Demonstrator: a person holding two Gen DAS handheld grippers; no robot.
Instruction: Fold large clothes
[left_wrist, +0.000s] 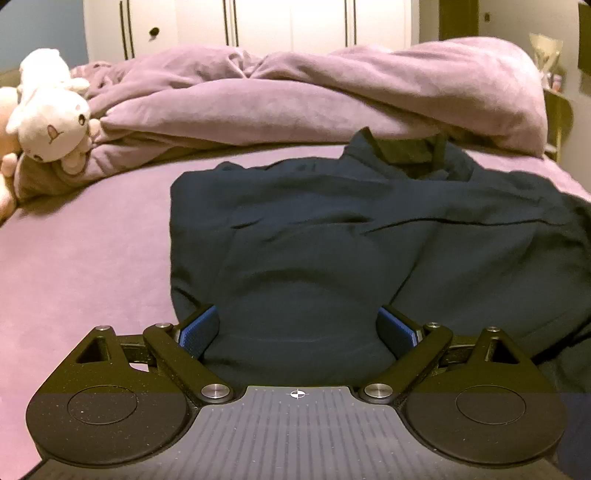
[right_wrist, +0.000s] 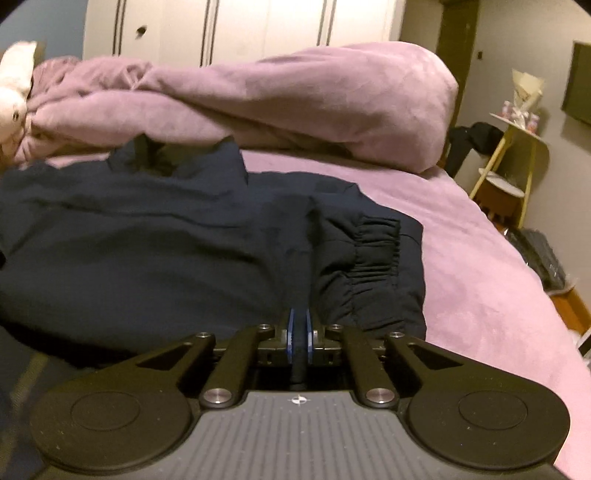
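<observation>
Nearest us, the right gripper (right_wrist: 298, 332) is clamped on a ridge of the navy garment (right_wrist: 147, 251); the left gripper (left_wrist: 297, 328) stands wide, cloth between its pads unpinched. We advise closing left before lifting. The garment lies on the purple bed (left_wrist: 92, 258), duvet (left_wrist: 295, 96) at twelve o'clock.

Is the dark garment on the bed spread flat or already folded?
Partly folded: the dark garment lies in layers on the bed, and its elastic cuff rests on top.

Dim, warm indoor light with a yellowish cast – both fisheye views bow at the rims, corners black from 10 to 2 o'clock; right view slightly motion-blurred
</observation>
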